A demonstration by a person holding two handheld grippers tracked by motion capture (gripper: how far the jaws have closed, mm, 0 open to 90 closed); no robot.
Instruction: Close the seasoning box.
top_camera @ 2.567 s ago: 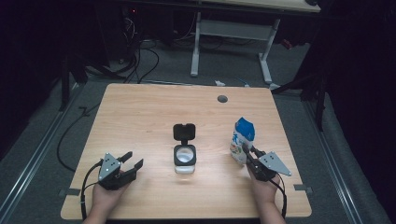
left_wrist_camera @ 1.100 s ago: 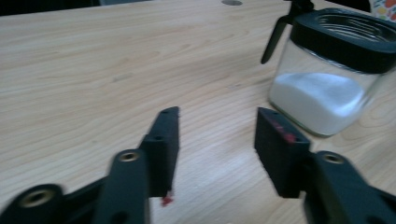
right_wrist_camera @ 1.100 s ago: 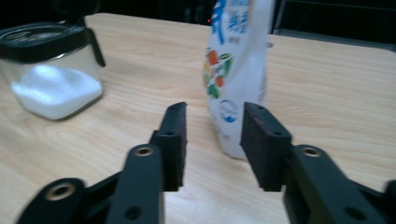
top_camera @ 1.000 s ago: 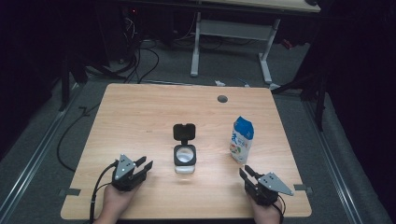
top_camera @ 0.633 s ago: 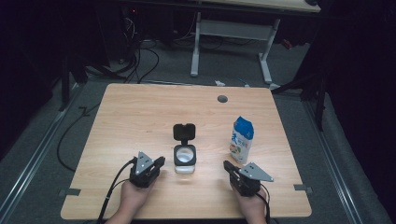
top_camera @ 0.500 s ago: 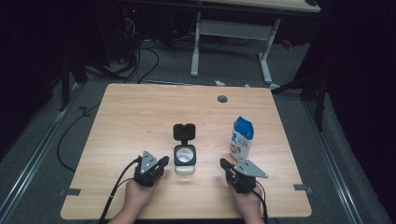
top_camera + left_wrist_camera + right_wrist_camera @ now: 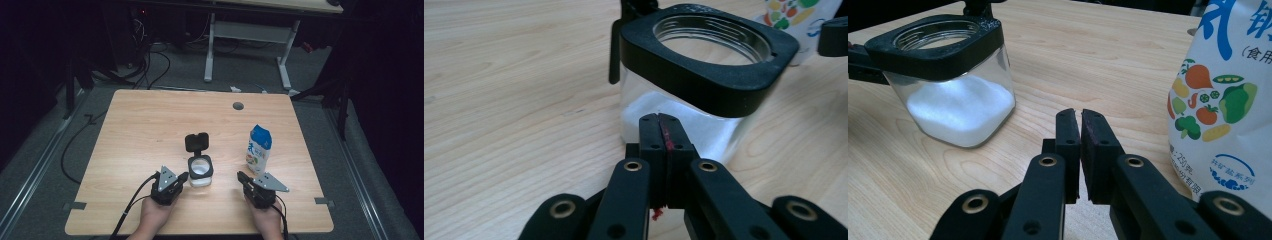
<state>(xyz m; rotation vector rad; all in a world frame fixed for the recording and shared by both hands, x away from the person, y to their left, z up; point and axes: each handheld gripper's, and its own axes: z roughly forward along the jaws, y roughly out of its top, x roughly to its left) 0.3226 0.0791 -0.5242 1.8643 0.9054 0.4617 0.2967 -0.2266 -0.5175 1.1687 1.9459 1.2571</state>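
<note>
I see both jaws closed on nothing: left gripper [image 7: 182, 176] just beside jar [image 7: 200, 170], maybe touching; right gripper [image 7: 243, 177] near bag [image 7: 259, 150]

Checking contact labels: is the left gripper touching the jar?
Cannot tell. In the left gripper view the shut left gripper overlaps the jar with no gap visible; the high view is too coarse to show contact.
</note>
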